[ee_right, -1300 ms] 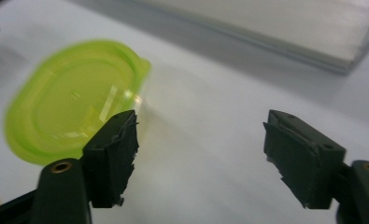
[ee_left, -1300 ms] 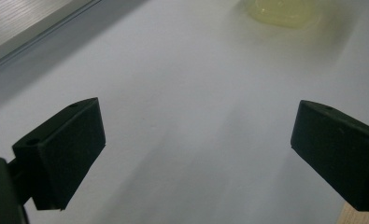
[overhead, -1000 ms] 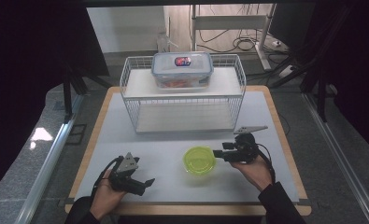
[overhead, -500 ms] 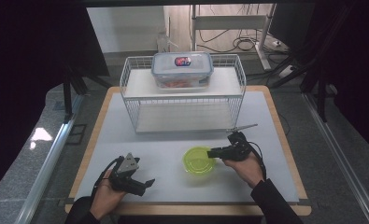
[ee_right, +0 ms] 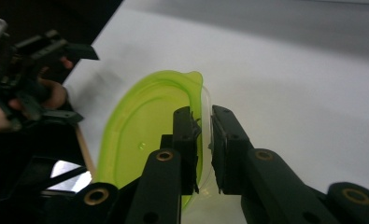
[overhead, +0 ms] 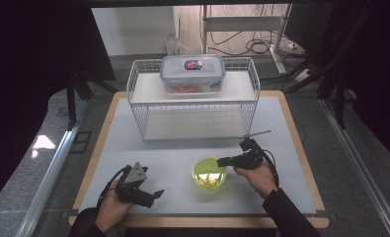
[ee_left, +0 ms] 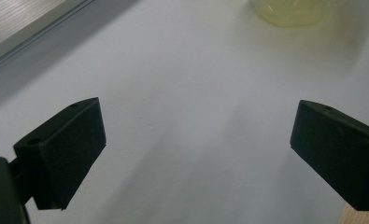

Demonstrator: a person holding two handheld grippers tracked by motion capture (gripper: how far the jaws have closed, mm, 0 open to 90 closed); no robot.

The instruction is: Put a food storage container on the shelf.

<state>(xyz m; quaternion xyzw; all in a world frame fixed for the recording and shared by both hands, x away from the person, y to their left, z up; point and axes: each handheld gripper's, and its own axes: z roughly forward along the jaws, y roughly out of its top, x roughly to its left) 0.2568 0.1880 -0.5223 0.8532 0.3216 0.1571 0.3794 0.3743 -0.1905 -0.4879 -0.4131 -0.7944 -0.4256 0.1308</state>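
A small clear container with a lime-green lid (overhead: 209,174) sits on the white mat at front centre. My right gripper (overhead: 222,161) reaches it from the right. In the right gripper view its jaws (ee_right: 204,114) have just been closing and now pinch the lid's rim and the clear wall (ee_right: 145,130) between the pads. My left gripper (overhead: 155,193) rests low at the front left, open, with bare mat between its jaws (ee_left: 196,140). The container's edge (ee_left: 289,11) shows far ahead of it. The left gripper (ee_right: 79,81) also appears beyond the lid in the right gripper view.
A white wire rack (overhead: 192,126) stands at the back of the mat. On its upper shelf rests a clear food box with a blue-edged lid (overhead: 192,73). The table's wooden edge (overhead: 301,148) runs along the right.
My right gripper moved left to the green-lidded container and its jaws closed on the rim. The left gripper stayed where it was.
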